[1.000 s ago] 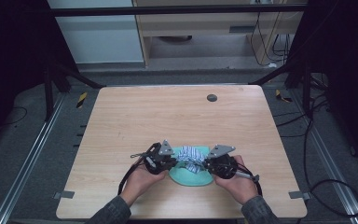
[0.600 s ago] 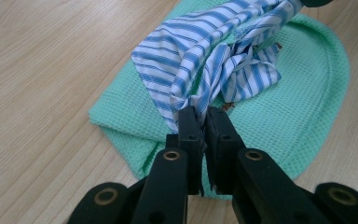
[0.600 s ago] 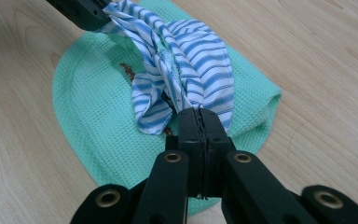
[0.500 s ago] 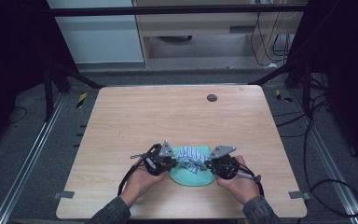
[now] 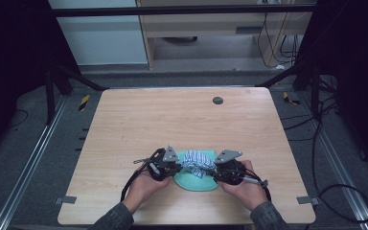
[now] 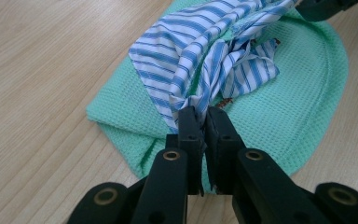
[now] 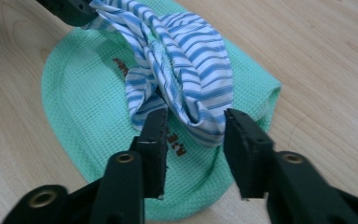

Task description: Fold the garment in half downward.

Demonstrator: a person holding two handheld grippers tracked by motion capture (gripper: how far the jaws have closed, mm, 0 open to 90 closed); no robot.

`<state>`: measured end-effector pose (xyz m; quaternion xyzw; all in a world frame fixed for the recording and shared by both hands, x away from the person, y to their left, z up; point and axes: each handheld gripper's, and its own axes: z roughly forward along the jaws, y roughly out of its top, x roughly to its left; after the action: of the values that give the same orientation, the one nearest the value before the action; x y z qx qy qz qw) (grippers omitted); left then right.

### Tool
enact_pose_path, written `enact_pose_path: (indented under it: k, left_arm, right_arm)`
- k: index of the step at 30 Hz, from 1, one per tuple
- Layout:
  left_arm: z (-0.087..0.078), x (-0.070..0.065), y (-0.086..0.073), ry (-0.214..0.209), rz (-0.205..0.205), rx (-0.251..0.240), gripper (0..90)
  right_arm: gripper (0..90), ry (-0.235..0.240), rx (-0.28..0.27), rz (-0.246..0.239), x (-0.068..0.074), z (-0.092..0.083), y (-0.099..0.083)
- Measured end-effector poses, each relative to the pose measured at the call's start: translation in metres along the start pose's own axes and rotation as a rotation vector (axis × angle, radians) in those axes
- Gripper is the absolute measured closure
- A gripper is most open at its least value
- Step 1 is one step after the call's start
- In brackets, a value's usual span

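Jaws of the right hand-held gripper [image 7: 193,133] have just opened around one striped cloth [image 7: 186,70] on one green cloth [image 7: 79,112]; the left hand-held gripper [image 6: 200,123] clamps the striped cloth.

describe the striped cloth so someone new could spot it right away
On the wooden table, look at the near edge, between the person's two grippers. A green waffle-weave cloth lies flat there; the striped cloth is the crumpled blue-and-white piece bunched on top of it.

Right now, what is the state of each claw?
Left claw: closed on the blue-and-white striped cloth.
Right claw: open, jaws just opened around that cloth.
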<state>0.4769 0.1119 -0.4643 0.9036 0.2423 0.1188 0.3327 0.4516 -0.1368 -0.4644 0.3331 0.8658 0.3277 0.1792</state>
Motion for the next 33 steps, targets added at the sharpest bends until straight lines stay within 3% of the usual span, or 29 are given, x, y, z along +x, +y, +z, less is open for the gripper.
enact_pose_path:
  k: [3,5,9,13,19,29,33]
  left_arm:
    - [0.000,0.000,0.000,-0.002,0.001,-0.003,85.5]
    - [0.000,-0.001,-0.001,-0.007,0.002,-0.006,85.2]
    - [0.000,-0.002,-0.004,-0.011,0.013,-0.001,85.5]
    - [0.002,-0.004,-0.009,-0.006,0.035,0.021,90.0]
    - [0.006,-0.004,-0.015,-0.015,0.032,0.053,90.0]
    - [0.005,0.001,-0.019,-0.006,-0.001,0.045,90.0]
    - [0.001,0.002,-0.021,0.002,-0.009,0.026,90.0]
  right_arm:
    - [70.4,-0.001,-0.005,-0.003,0.000,0.000,0.001]
    - [80.4,0.010,-0.002,-0.009,0.000,0.001,0.000]
    - [87.6,0.017,0.016,-0.012,0.001,0.001,-0.002]
    - [88.5,0.021,0.040,-0.023,0.004,0.002,-0.008]
    - [88.5,0.039,0.054,-0.019,0.006,0.005,-0.015]
    - [88.0,0.043,0.051,-0.008,0.004,0.006,-0.018]
    - [82.7,0.048,0.034,-0.007,0.004,0.005,-0.018]
